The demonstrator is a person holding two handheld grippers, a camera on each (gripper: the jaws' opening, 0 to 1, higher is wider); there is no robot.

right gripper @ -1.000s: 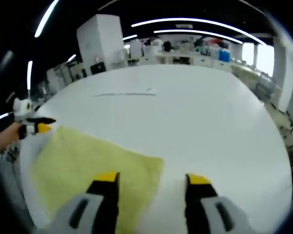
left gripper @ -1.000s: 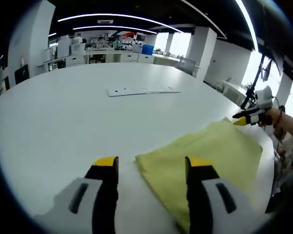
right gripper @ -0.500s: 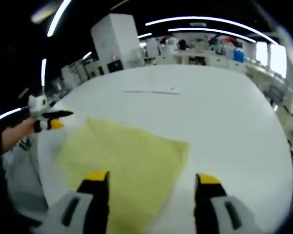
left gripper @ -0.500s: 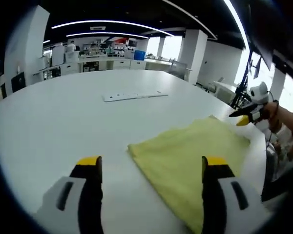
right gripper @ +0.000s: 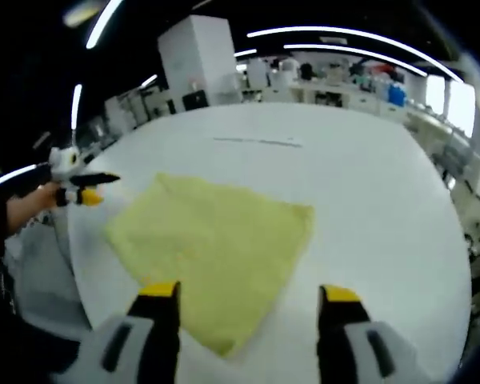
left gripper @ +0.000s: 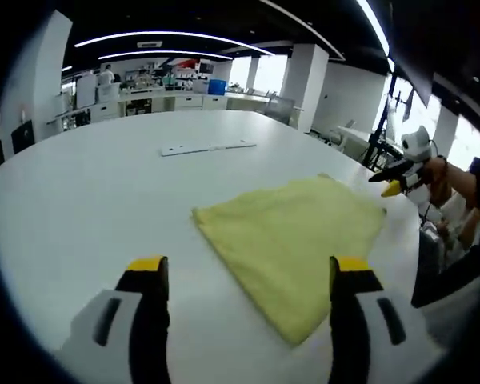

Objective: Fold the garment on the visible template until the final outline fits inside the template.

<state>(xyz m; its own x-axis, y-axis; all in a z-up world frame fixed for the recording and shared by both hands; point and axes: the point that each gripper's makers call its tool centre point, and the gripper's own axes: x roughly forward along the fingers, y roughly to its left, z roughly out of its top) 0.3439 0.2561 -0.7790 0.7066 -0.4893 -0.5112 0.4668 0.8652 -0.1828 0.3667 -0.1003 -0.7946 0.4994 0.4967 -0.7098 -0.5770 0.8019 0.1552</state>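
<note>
A folded yellow-green garment (left gripper: 292, 236) lies flat on the big white table (left gripper: 88, 192); in the right gripper view the garment (right gripper: 212, 240) sits left of middle. My left gripper (left gripper: 244, 276) is open, its yellow-tipped jaws wide apart above the table, just short of the cloth's near edge. My right gripper (right gripper: 248, 300) is open too, with the cloth's near corner in front of its left jaw. Each view catches the other gripper at the cloth's far side: the right gripper (left gripper: 394, 182) and the left gripper (right gripper: 78, 190), each in a person's hand.
A thin white strip (left gripper: 208, 147) lies flat farther out on the table; the strip (right gripper: 256, 142) also lies beyond the cloth. The table's rounded edge (right gripper: 80, 288) runs close to the cloth. Benches and cabinets line the far wall.
Both grippers have drawn back from the cloth and their jaws have spread wider. The garment now lies free, wholly in front of the jaws.
</note>
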